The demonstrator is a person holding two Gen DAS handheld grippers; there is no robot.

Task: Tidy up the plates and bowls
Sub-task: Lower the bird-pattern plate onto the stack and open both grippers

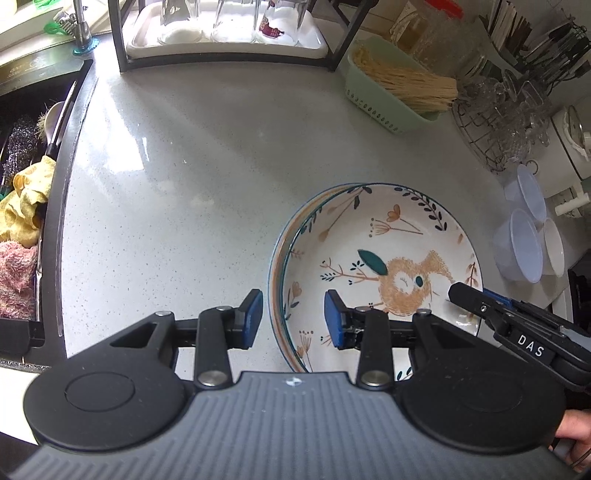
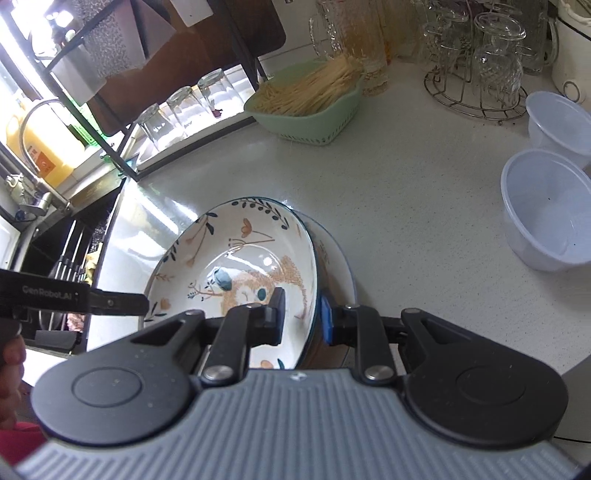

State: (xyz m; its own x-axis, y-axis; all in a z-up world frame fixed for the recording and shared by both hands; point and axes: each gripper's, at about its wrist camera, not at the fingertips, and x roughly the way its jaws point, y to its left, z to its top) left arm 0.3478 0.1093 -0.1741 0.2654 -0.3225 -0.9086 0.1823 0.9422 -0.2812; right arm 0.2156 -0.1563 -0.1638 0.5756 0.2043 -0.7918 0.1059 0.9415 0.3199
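Observation:
A floral rabbit-pattern bowl point(image 1: 384, 258) sits on a striped-rim plate point(image 1: 280, 243) on the grey counter. My left gripper point(image 1: 293, 319) is open, its blue pads straddling the left rims of both without touching. My right gripper point(image 2: 301, 315) has its fingers on either side of the bowl's right rim point(image 2: 314, 280), close to it; a small gap still shows, so it looks open. The bowl point(image 2: 236, 258) tilts slightly over the plate point(image 2: 340, 266). The right gripper point(image 1: 461, 295) also shows at the bowl's right edge in the left wrist view.
Clear plastic bowls point(image 2: 546, 206) stand to the right. A green basket of noodles point(image 1: 399, 88) and a glass rack point(image 2: 476, 74) stand at the back. A dish rack with glasses point(image 1: 229, 33) is behind. The sink point(image 1: 26, 192) with cloths lies left.

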